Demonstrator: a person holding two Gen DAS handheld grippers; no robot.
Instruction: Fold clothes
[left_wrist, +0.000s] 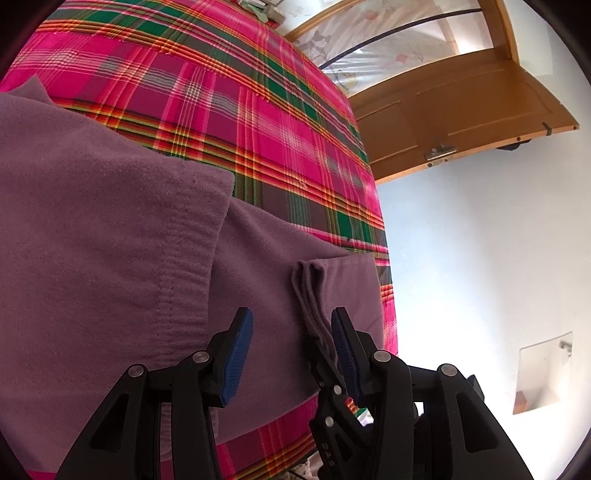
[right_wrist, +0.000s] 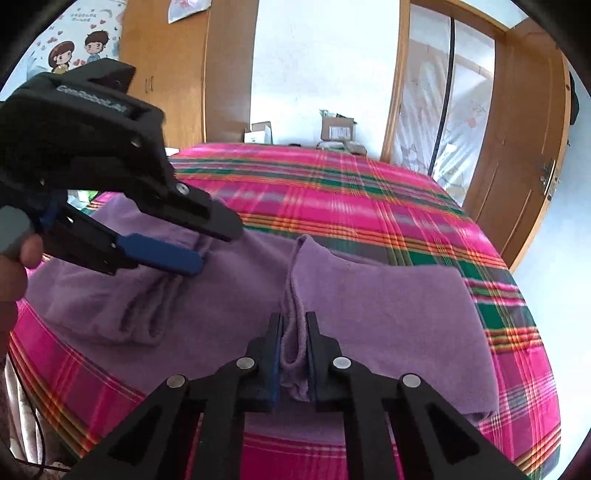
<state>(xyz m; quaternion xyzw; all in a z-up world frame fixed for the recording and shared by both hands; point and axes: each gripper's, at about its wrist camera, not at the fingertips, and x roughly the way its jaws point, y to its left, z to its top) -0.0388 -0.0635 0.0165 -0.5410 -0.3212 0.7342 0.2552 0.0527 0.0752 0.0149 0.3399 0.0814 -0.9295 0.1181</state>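
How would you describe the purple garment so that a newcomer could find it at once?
Start at the bed with the pink, green and orange plaid cover. The garment lies on its near part: a soft, plain purple fleece, bunched into ridges, one of them pinched by the right gripper. It is the only unpatterned cloth on the plaid.

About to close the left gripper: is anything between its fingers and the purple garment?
Nothing visible. The left gripper is open right over the purple garment, with a bunched fold beside its right finger. The right gripper is already shut on another fold.
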